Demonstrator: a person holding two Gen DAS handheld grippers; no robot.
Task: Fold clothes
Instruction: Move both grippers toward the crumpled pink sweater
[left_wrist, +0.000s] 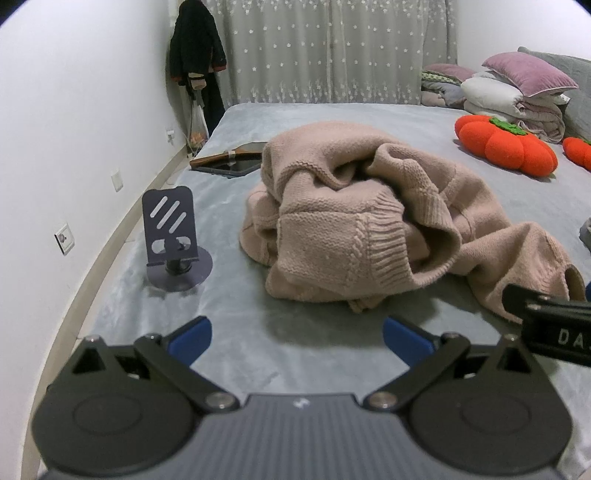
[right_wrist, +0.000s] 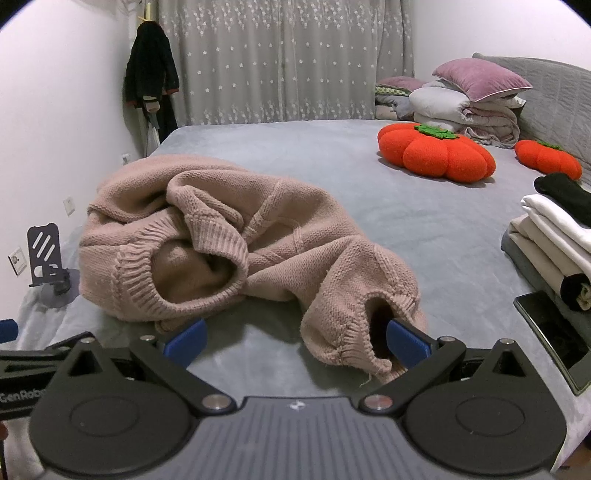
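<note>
Pink knit sweater (right_wrist: 236, 240) lies in a crumpled heap mid-bed on the grey bedspread (right_wrist: 406, 221), at 12 o'clock from my left gripper (left_wrist: 297, 338), whose jaws stand wide and hold nothing; my right gripper (right_wrist: 295, 341) is also wide, its right finger at the mouth of the sleeve cuff (right_wrist: 362, 332) at 1 o'clock, perhaps just inside, not yet pinched. Best, I judge, to close on the cuff's ribbed edge only, send the left to the ribbed hem (left_wrist: 384, 247), and draw apart flat; the folded stack (right_wrist: 554, 236) at 3 o'clock needs clearance.
</note>
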